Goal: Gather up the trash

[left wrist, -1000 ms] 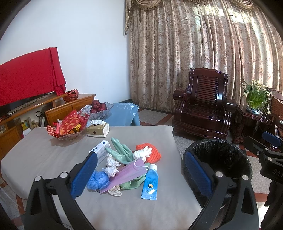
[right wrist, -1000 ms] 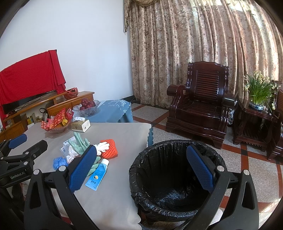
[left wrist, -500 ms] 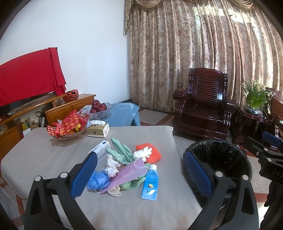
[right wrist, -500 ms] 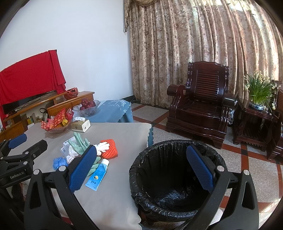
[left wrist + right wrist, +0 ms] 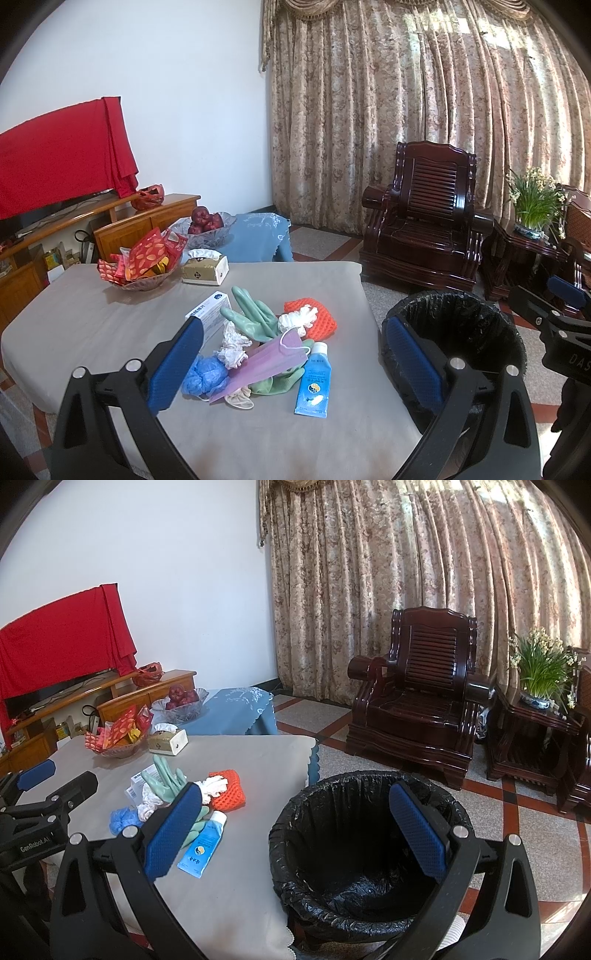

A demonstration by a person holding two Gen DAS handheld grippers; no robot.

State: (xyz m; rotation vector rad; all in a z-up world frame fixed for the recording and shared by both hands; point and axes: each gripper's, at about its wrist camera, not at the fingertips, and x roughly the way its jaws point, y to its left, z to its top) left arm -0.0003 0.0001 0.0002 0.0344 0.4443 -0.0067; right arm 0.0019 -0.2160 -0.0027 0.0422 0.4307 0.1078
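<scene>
Holding where they were a second ago, the left gripper (image 5: pixel 291 363) and right gripper (image 5: pixel 295 830) keep fingers apart and empty, the trash pile (image 5: pixel 266 339) untouched on the counter (image 5: pixel 92 325) beside the bin (image 5: pixel 354 853), so collecting has not begun.

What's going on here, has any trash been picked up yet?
Not yet. A person holds the left hand-held gripper and the right hand-held gripper, both open and empty. The trash pile of gloves, a mask, a tube and wads lies untouched on the table. The black-lined bin beside the table looks empty.
</scene>
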